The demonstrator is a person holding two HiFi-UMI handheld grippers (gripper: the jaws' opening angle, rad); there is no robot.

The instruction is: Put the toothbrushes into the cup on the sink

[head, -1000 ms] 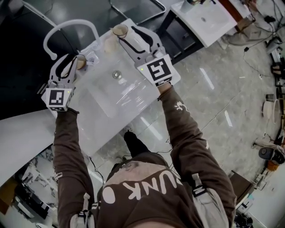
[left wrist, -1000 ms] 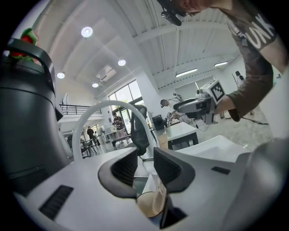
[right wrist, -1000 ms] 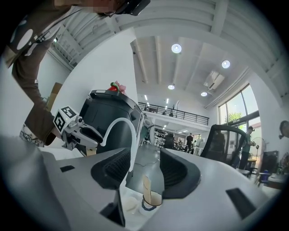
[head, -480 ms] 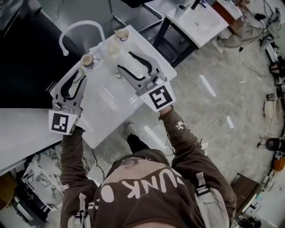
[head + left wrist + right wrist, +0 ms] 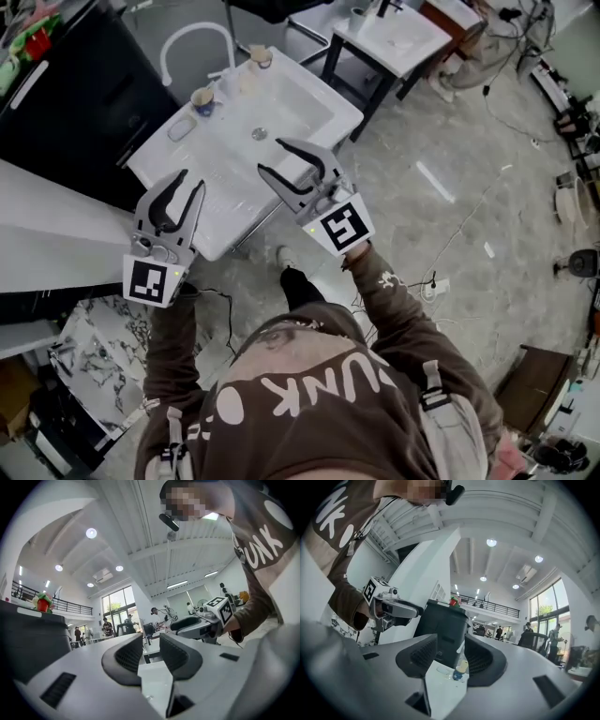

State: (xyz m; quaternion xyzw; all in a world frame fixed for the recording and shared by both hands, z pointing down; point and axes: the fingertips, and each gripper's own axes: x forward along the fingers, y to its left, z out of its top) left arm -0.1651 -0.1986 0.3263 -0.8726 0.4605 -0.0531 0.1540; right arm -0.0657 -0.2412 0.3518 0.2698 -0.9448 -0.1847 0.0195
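The white sink (image 5: 225, 141) stands up and to the left in the head view, with a curved white faucet (image 5: 192, 37) behind it. A blue cup (image 5: 202, 98) sits on its back rim and a second cup (image 5: 260, 56) at the far corner; no toothbrush can be made out. My left gripper (image 5: 187, 180) hangs over the sink's near-left edge, open and empty. My right gripper (image 5: 272, 156) hovers over the near-right edge with its jaws closing on nothing. In the right gripper view the blue cup (image 5: 459, 670) shows far off between the jaws of the right gripper (image 5: 451, 656).
A black cabinet (image 5: 66, 84) stands left of the sink, with a white counter (image 5: 47, 234) below it. A second white sink table (image 5: 394, 28) is at the top. Cables and a marble slab (image 5: 94, 356) lie on the grey floor.
Both grippers have drawn back from the cups on the sink's back rim to its near edge. The camera has pulled away too, so the sink looks smaller and farther.
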